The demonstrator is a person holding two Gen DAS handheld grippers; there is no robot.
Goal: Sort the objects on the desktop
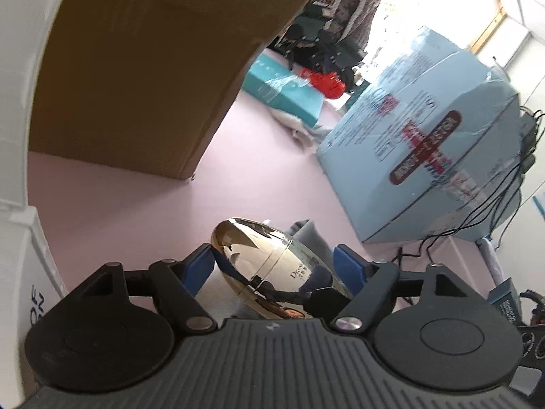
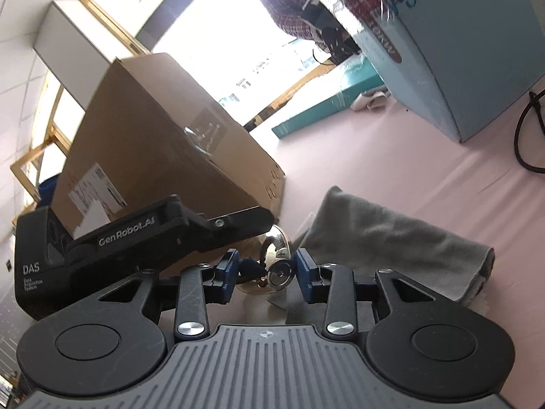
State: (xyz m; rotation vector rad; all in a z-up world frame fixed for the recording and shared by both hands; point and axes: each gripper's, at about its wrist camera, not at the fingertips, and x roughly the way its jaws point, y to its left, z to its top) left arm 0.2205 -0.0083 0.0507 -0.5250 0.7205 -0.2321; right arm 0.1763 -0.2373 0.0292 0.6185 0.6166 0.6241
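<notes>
**Mirror metal among matt plastic, cloth and card**

The egg-shaped case (image 1: pixel 272 266) is mirror-polished metal, smooth and golden-silver, and reflects the room and the blue pads (image 1: pixel 199 267). Those pads look like matt plastic or rubber. The left gripper (image 1: pixel 272 262) and right gripper (image 2: pixel 266 271) have matt black plastic arms, shiny metal rivets (image 2: pixel 189 329) and a ribbed grey body. The towel (image 2: pixel 391 238) is soft grey cloth with a napped surface. The table cover (image 1: pixel 136 211) is smooth, matt pink. The brown box (image 2: pixel 163 143) is dull cardboard bearing a paper label. The blue carton (image 1: pixel 425 143) is wrapped in glossy film.
</notes>
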